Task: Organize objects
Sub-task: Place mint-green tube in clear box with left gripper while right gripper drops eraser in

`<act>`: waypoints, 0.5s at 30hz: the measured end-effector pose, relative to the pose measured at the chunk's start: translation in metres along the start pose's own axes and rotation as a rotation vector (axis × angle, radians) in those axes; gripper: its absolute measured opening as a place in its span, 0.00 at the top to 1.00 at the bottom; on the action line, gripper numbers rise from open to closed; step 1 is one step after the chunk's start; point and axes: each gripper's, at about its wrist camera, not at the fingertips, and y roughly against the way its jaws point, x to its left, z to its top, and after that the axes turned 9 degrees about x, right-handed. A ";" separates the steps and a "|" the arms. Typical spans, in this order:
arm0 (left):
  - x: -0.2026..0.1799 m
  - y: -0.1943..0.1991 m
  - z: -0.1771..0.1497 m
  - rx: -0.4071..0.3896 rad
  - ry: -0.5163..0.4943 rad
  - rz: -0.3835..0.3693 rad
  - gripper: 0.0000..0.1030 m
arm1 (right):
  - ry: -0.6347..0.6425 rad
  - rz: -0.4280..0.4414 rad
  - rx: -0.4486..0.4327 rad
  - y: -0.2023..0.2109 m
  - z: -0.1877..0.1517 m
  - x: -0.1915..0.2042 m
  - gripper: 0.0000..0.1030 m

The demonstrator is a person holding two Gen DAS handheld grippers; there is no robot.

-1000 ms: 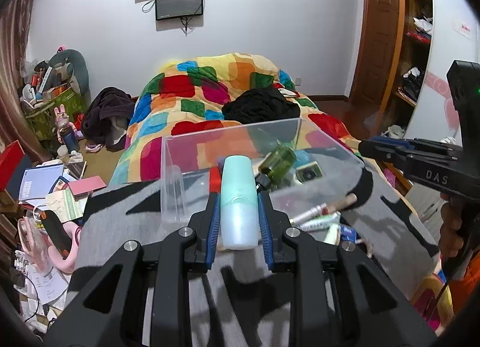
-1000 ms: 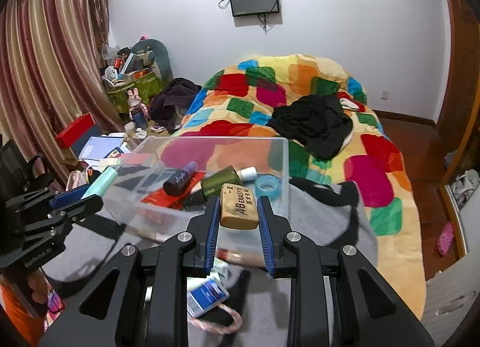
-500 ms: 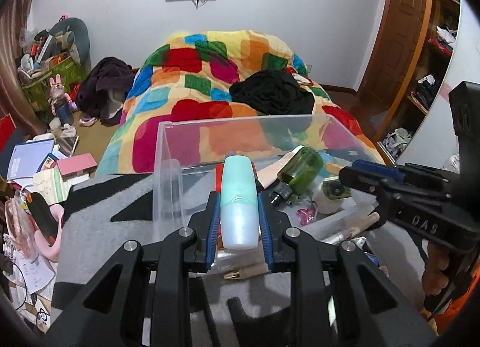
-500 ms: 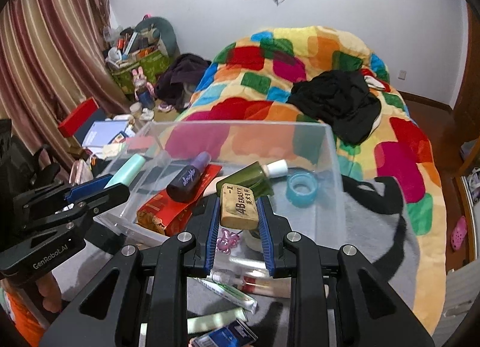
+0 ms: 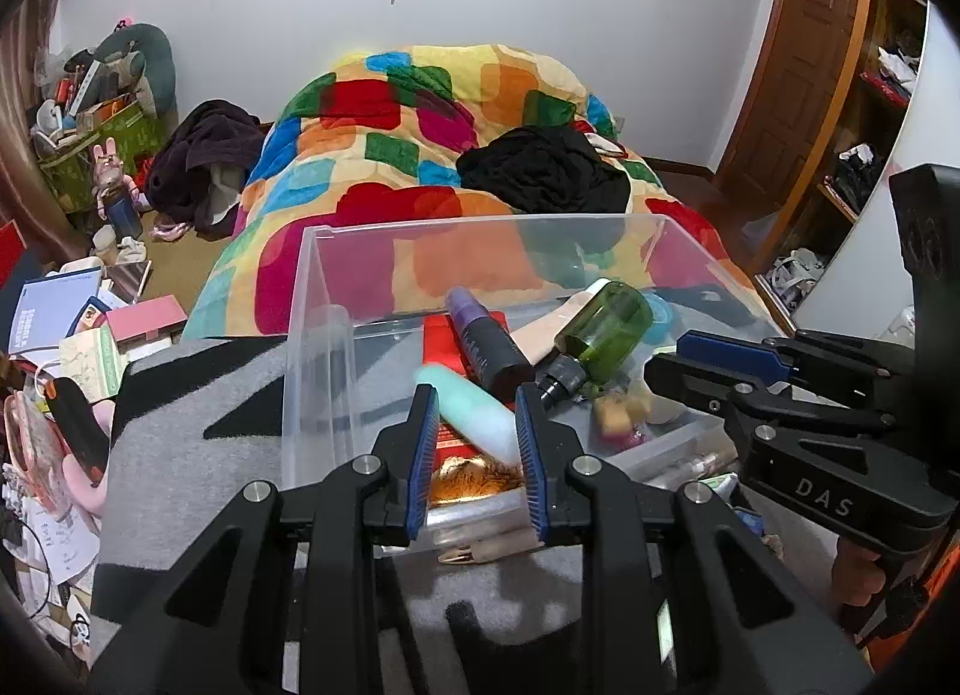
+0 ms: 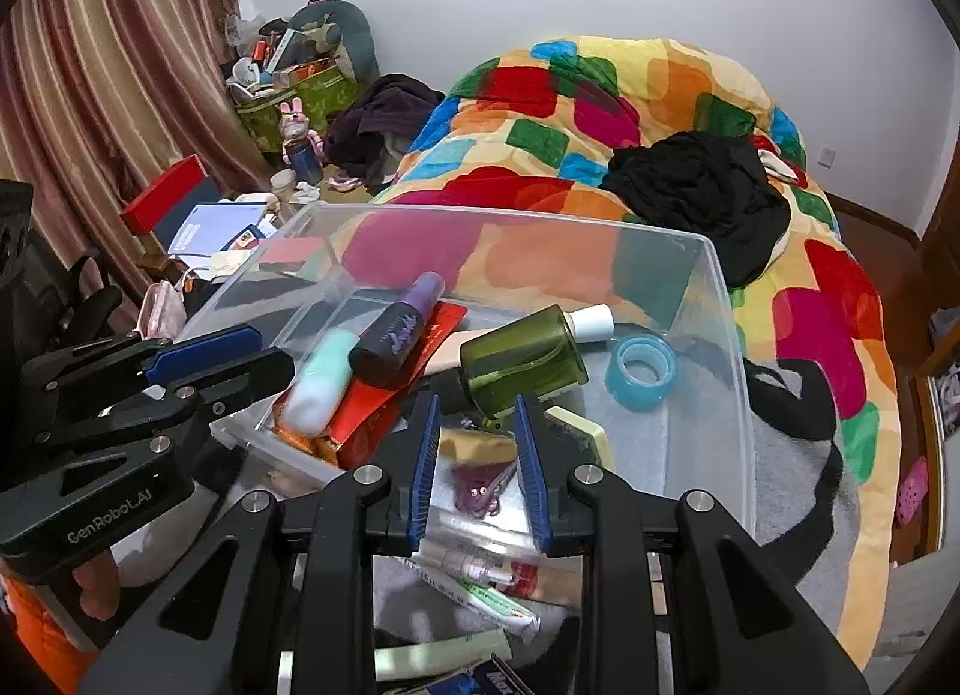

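A clear plastic bin [image 5: 312, 299] [image 6: 729, 299] stands on a grey blanket on the bed. My left gripper [image 5: 474, 443] is open above the bin's near wall; the mint tube [image 5: 474, 407] [image 6: 318, 389] lies loose inside, slanted on a red packet [image 6: 384, 395]. My right gripper [image 6: 474, 443] is open over the bin; the tan eraser [image 6: 474, 446] [image 5: 618, 410] lies below it in the bin. Also in the bin are a green bottle [image 6: 522, 362] [image 5: 606, 329], a purple bottle [image 6: 399, 329] [image 5: 486, 347] and a blue tape roll [image 6: 641, 371].
Tubes and small items [image 6: 480, 581] lie on the grey blanket [image 5: 198, 455] in front of the bin. A colourful quilt [image 6: 600, 113] with black clothes [image 6: 696, 185] covers the bed behind. Books and clutter [image 5: 72, 323] fill the floor at left.
Both grippers moved forward over the bin and opened. The mint tube dropped from the left gripper into the bin; the eraser dropped from the right gripper into the bin.
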 end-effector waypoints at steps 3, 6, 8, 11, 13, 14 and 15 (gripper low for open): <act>-0.003 0.005 -0.001 -0.006 -0.008 0.003 0.74 | 0.012 -0.004 -0.012 0.007 -0.002 0.002 0.75; -0.008 0.014 -0.004 -0.025 -0.025 0.016 0.66 | 0.019 -0.002 -0.032 0.018 -0.005 0.002 0.72; -0.012 0.022 -0.007 -0.044 -0.037 0.024 0.55 | 0.020 -0.007 -0.045 0.025 -0.009 0.001 0.70; -0.018 0.034 -0.011 -0.066 -0.053 0.030 0.38 | 0.020 -0.026 -0.068 0.038 -0.015 -0.002 0.68; -0.022 0.042 -0.016 -0.082 -0.062 0.038 0.32 | 0.014 -0.036 -0.082 0.047 -0.021 -0.006 0.65; -0.024 0.044 -0.017 -0.084 -0.066 0.039 0.30 | 0.009 -0.040 -0.089 0.051 -0.023 -0.009 0.65; -0.026 0.046 -0.020 -0.086 -0.072 0.040 0.28 | 0.001 -0.047 -0.099 0.056 -0.027 -0.013 0.63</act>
